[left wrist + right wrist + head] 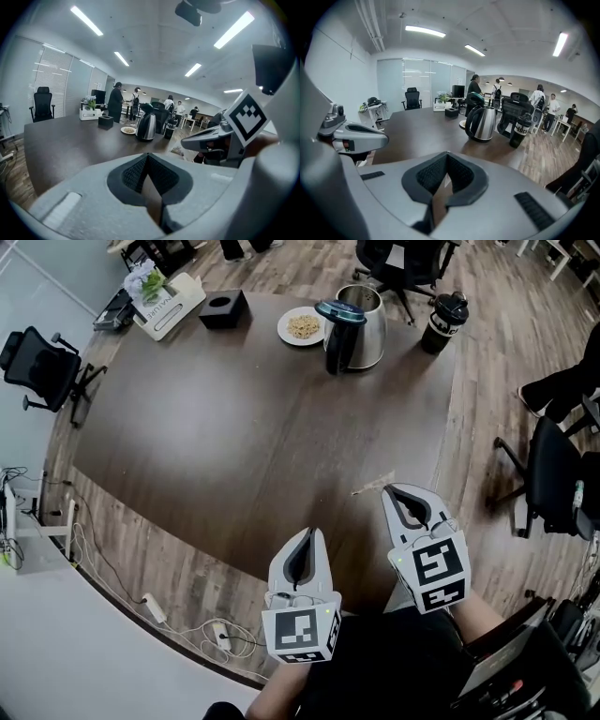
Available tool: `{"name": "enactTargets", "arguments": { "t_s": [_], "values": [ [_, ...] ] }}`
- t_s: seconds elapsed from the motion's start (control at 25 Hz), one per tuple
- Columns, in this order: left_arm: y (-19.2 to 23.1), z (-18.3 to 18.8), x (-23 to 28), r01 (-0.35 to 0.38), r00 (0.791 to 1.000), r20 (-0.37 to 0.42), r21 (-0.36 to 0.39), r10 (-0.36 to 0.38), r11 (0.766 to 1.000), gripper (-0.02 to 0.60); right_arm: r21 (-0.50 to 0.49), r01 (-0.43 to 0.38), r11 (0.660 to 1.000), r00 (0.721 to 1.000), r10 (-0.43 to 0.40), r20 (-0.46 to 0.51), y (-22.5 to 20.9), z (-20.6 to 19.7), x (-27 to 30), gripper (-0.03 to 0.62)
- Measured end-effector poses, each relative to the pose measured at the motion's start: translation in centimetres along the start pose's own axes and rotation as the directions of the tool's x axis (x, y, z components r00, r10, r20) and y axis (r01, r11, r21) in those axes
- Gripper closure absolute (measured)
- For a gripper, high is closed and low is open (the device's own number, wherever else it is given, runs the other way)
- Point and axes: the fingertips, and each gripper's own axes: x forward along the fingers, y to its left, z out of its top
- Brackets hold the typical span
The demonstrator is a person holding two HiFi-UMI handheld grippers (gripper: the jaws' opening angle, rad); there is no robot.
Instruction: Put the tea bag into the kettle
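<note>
Both grippers sit low at the near edge of the round dark-brown wooden table (234,437).

Left gripper (307,532): jaws together, nothing between them. Right gripper (392,489): jaws together, also empty.

Small pale tea bag (373,487) lies on the table near its edge, just beside the right gripper's tip; contact cannot be judged.

Stainless-steel kettle (361,332) stands upright at the far side, well apart from the tea bag, with its dark hinged lid (339,312) raised. A white plate of food (302,326) lies just left of it, and a black drinks bottle (442,322) stands to its right.
</note>
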Motion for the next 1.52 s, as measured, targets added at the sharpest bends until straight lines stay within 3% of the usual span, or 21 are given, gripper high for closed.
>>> {"name": "enactTargets", "arguments": {
  "t_s": [0.24,0.92,1.52],
  "values": [
    [-3.9,1.2,-0.1,-0.044,0.998,0.041,0.02,0.044,0.999,0.577,0.011,-0.015,1.0,0.999,0.014,0.037,-4.4,-1.0,-2.4,0.585],
    [-20.2,3.5,2.2,-0.159,0.983,0.111,0.114,0.146,0.981,0.577,0.004,-0.079,0.997,0.989,0.078,0.126,-18.3,-6.6,-11.0,0.585],
    [-26.7,7.7,4.9,-0.152,0.972,0.202,0.155,0.119,0.976,0.577,-0.009,-0.05,0.999,0.975,0.051,0.214,-24.9,-5.1,-14.8,0.585]
  ]
}}
